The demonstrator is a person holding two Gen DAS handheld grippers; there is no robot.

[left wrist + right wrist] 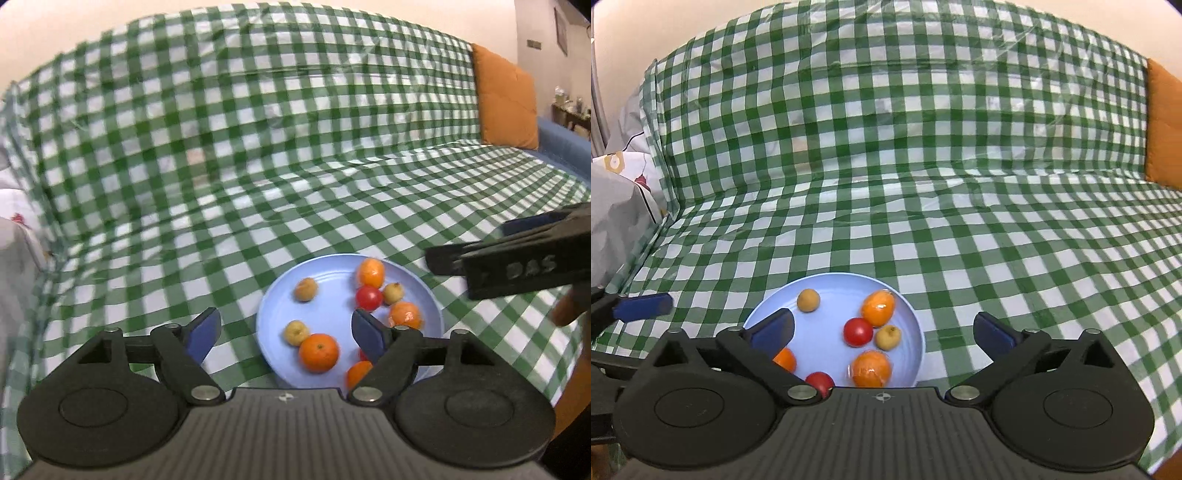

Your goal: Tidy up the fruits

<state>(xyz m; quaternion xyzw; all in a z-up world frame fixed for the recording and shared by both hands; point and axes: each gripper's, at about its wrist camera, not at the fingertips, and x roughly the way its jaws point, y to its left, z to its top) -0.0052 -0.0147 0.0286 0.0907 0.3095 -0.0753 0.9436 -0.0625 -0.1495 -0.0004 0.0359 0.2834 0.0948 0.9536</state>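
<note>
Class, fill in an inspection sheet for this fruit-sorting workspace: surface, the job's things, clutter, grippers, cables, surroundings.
Surface: green-and-white checked cloth draped over a sofa seat and back.
Job's things: blue plate holding oranges, red tomatoes and small yellowish fruits; some oranges look film-wrapped.
Clutter: nothing seen on the cloth outside the plate.
Grippers: left gripper open, nothing between its pads; right gripper open wide above the plate, holding nothing.
Cables: nothing seen.
Surroundings: orange cushion at the sofa's right end, grey fabric at left, wall behind.
</note>
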